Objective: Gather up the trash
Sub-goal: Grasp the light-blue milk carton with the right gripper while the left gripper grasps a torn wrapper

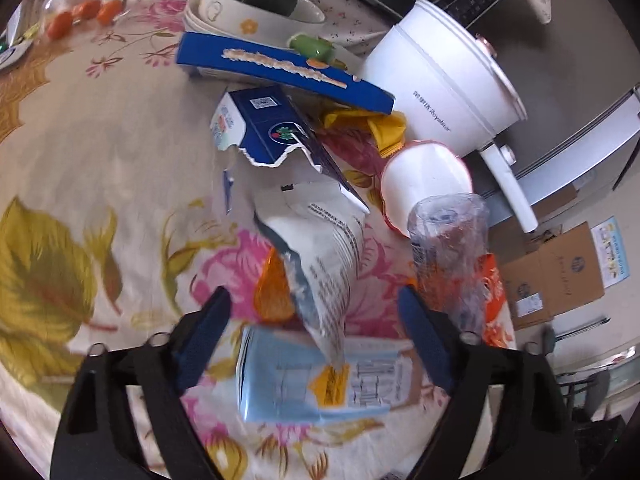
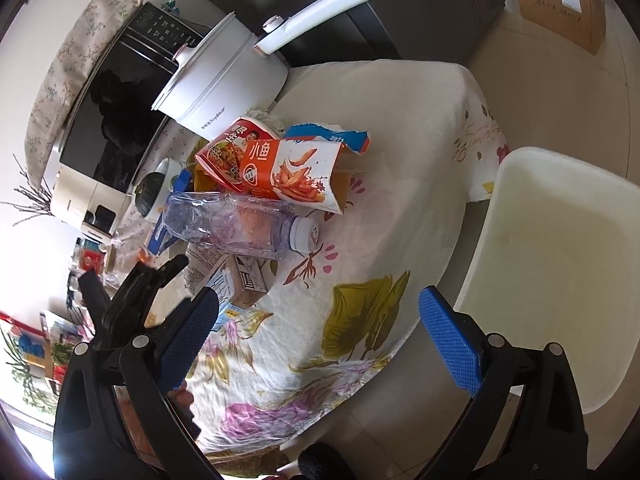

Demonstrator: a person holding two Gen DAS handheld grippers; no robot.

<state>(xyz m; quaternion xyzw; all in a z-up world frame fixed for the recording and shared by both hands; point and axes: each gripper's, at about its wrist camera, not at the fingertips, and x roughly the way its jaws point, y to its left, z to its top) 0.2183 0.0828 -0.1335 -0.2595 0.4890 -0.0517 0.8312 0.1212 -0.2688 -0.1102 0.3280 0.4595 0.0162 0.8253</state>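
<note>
Worktop (image 1: 100,152): floral cloth covers it, and the trash sits in a loose pile toward its right side in the left wrist view.
Left tongs (image 1: 316,312): spread wide, blue pads either side of the pile's near end, gripping nothing.
Pale blue carton (image 1: 288,380): flattened on the cloth between the left tongs' fingers, at the near edge of the heap.
White wrapper (image 1: 324,248): crumpled, printed with small text, rising over the pale blue carton.
Torn dark blue carton (image 1: 264,128): beyond the white wrapper, ragged edge facing the camera.
Clear plastic bottle (image 1: 452,248): crushed, just beside the right finger of the left tongs; in the right wrist view it lies on its side (image 2: 236,224), white cap pointing right.
White cup (image 1: 424,176): tipped on its side behind the bottle.
White cooking pot (image 1: 440,80): stands at the back of the worktop, handle pointing off the edge.
Orange snack box (image 2: 296,172): lies behind the bottle in the right wrist view.
Right tongs (image 2: 320,320): spread wide over the cloth near the worktop's edge, well apart from the pile, holding nothing.
White chair (image 2: 560,260): just past the worktop's edge, far right.
</note>
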